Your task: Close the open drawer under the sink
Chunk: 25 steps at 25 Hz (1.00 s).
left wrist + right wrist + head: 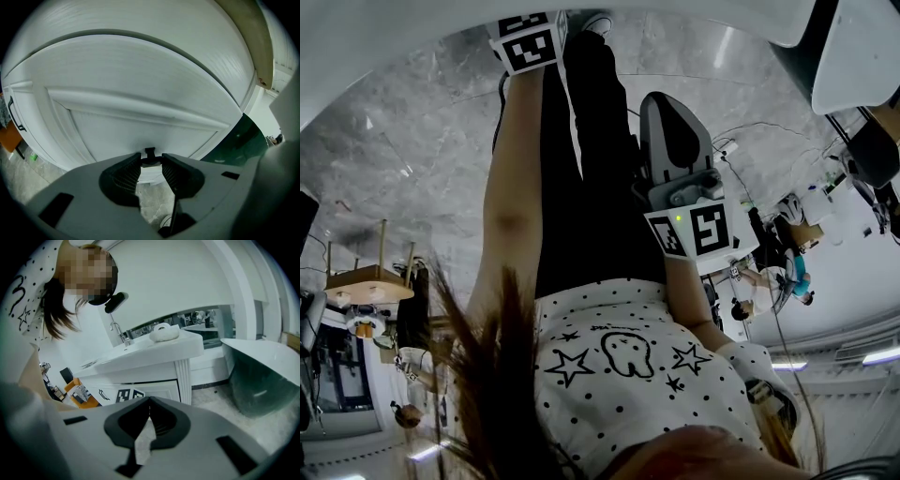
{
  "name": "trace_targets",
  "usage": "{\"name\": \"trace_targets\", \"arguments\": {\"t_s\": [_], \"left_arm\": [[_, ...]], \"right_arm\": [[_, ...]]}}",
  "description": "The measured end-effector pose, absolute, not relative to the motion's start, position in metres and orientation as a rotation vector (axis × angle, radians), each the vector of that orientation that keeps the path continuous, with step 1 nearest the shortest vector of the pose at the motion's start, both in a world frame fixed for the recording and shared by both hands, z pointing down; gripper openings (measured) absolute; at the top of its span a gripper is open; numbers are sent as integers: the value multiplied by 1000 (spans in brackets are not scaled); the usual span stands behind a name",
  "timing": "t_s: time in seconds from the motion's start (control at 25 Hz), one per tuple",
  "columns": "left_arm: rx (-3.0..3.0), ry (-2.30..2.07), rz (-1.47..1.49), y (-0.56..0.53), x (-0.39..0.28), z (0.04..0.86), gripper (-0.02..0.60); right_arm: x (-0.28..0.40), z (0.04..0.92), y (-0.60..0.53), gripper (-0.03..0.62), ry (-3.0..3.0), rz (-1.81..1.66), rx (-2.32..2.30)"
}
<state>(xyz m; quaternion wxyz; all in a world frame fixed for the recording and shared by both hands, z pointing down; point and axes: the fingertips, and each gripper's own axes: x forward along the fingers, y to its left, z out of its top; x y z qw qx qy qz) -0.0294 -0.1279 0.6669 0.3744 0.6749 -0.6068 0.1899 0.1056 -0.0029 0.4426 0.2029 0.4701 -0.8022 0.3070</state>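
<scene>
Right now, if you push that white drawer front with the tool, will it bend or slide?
It probably won't bend: the white drawer front looks like a thick, stiff panel with a raised frame. It likely slides straight back rather than tipping, since it sits in the cabinet under the sink. Its smooth painted face may be slippery, so the left tool could skid.

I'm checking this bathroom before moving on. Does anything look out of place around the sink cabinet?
One thing: the drawer under the sink seems not flush, as a dark gap shows along its top edge. The left hand-held gripper sits at its black handle. Nothing looks spilled or damaged.
</scene>
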Motion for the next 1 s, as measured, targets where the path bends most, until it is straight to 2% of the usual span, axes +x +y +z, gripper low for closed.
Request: {"name": "trace_targets", "arguments": {"t_s": [0.64, 1.0], "left_arm": [[1708, -1441, 459, -107, -17, 696, 140], [1755, -1537, 449, -119, -29, 657, 140]], "right_arm": [[102, 446, 4, 15, -2241, 869, 1304], [102, 444, 8, 15, -2243, 875, 1303]]}}
